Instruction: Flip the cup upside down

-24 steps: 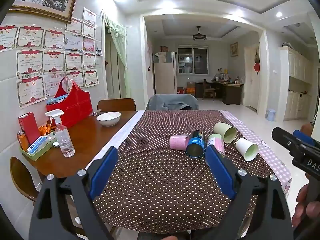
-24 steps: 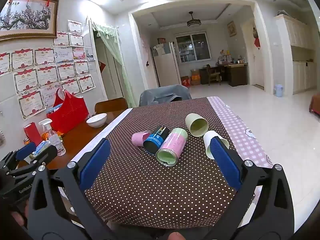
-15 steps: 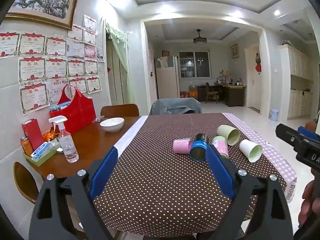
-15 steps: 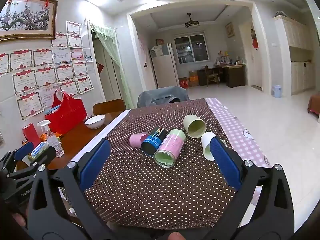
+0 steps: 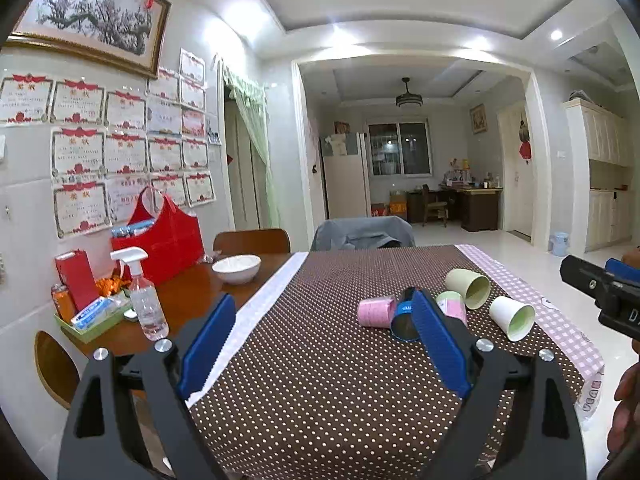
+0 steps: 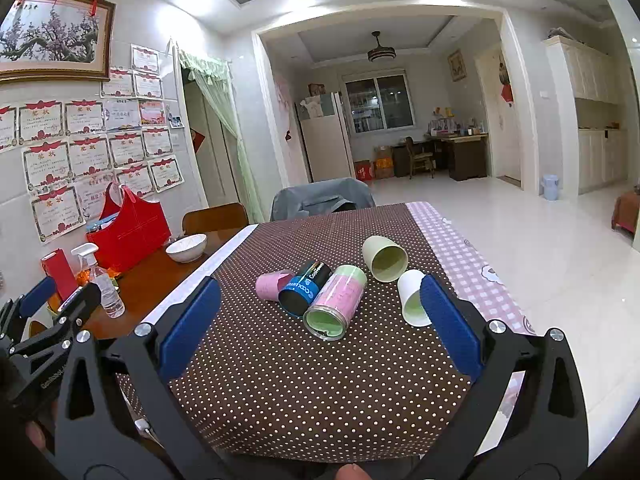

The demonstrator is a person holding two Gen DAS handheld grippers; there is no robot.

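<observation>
Lying on their sides in a loose cluster toward the far right part of the brown polka-dot tablecloth (image 6: 320,380), five cups wait untouched: a small pink paper cup (image 6: 272,285), a black-and-blue printed cup (image 6: 306,288), a tall pink cup with a green rim (image 6: 336,306), a pale green plastic cup (image 6: 386,258) and a white paper cup with a green interior (image 6: 412,298). The pink, black-and-blue and tall pink cups lie pressed side by side; the pale green and white cups sit just beside them, nearer the table's right edge, mouths facing the cameras. The right gripper (image 6: 316,320) hovers above the near edge of the table, its blue-padded jaws spread wide and holding nothing. The left gripper (image 5: 320,344) hangs likewise at the near edge, jaws wide apart and empty. On the bare wooden tabletop (image 5: 180,296) along the left edge stand a white ceramic bowl (image 5: 236,269), a clear spray bottle (image 5: 146,304) and a red tote bag (image 5: 164,240).
</observation>
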